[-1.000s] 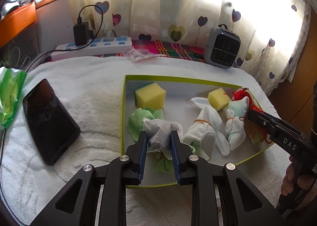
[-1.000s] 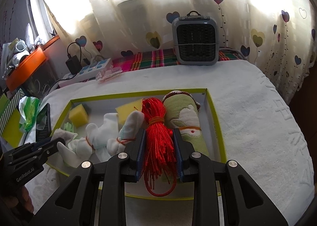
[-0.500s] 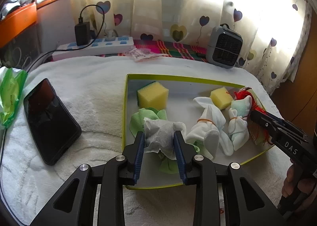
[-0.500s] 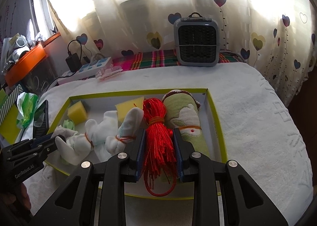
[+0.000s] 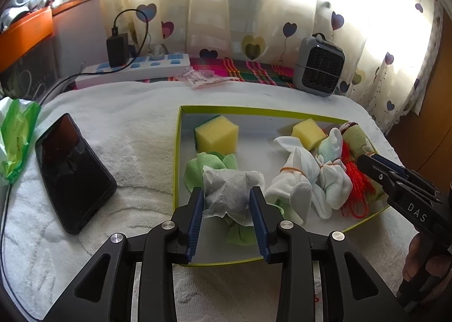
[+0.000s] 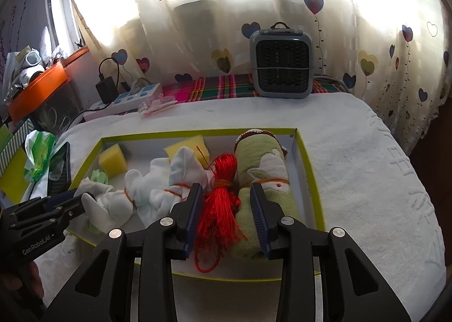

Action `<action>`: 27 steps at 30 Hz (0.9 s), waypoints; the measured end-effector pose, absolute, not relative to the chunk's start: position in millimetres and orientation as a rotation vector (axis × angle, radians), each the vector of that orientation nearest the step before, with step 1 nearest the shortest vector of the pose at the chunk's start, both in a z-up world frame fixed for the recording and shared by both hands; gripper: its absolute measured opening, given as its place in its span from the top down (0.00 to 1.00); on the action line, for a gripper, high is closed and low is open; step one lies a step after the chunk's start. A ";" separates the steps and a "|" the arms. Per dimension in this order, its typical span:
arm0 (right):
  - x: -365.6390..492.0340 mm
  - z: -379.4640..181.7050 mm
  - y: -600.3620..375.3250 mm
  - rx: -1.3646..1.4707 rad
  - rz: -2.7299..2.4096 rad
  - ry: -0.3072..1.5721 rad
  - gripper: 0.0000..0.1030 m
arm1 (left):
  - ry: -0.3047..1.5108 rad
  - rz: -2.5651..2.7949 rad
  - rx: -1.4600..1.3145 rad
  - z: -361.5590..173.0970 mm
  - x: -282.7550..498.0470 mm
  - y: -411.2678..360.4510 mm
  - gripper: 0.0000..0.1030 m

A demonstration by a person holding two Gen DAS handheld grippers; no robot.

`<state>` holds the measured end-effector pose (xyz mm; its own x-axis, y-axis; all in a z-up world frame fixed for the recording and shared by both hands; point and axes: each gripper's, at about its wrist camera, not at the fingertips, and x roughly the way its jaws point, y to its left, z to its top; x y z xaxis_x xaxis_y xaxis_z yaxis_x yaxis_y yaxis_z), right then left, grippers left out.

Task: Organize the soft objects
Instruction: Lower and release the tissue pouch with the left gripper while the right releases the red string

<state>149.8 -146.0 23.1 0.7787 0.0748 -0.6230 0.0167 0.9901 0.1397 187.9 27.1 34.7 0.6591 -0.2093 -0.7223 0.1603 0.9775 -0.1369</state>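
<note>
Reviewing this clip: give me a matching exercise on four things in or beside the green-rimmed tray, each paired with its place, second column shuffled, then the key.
Things:
1. red string bundle
2. grey-white pouch
3. phone
4. rolled green towel

Places:
A. on the white cover, outside the tray
B. between the fingers of the left gripper
C. along the tray's right wall, beyond the right pad
D. between the fingers of the right gripper, left of the towel

Pairs: 1-D, 2-B, 3-A, 4-C
</note>
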 end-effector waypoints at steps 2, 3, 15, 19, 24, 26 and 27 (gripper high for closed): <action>149.6 23.0 -146.0 0.141 0.031 0.678 0.65 | 0.825 -0.209 -0.063 34.6 186.8 26.6 0.68; 149.3 23.1 -146.0 0.142 0.032 0.677 0.65 | 0.825 -0.209 -0.063 34.7 186.6 26.1 0.68; 147.4 23.9 -146.4 0.145 0.032 0.671 0.63 | 0.825 -0.205 -0.060 35.4 186.3 26.3 0.66; 144.0 25.8 -145.0 0.143 0.039 0.665 0.53 | 0.816 -0.192 -0.047 39.0 181.6 24.6 0.60; 140.4 27.7 -143.8 0.137 0.031 0.659 0.53 | 0.807 -0.179 -0.058 44.5 176.0 27.8 0.58; 138.1 28.0 -144.0 0.138 0.031 0.657 0.53 | 0.802 -0.178 -0.060 46.5 173.2 28.9 0.58; 137.1 28.4 -143.4 0.139 0.031 0.656 0.53 | 0.800 -0.177 -0.062 47.3 171.6 29.0 0.58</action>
<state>137.1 -143.4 28.4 0.7925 0.0729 -0.6055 0.0147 0.9903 0.1383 171.6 29.0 47.3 0.6831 -0.1813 -0.7075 0.1344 0.9834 -0.1223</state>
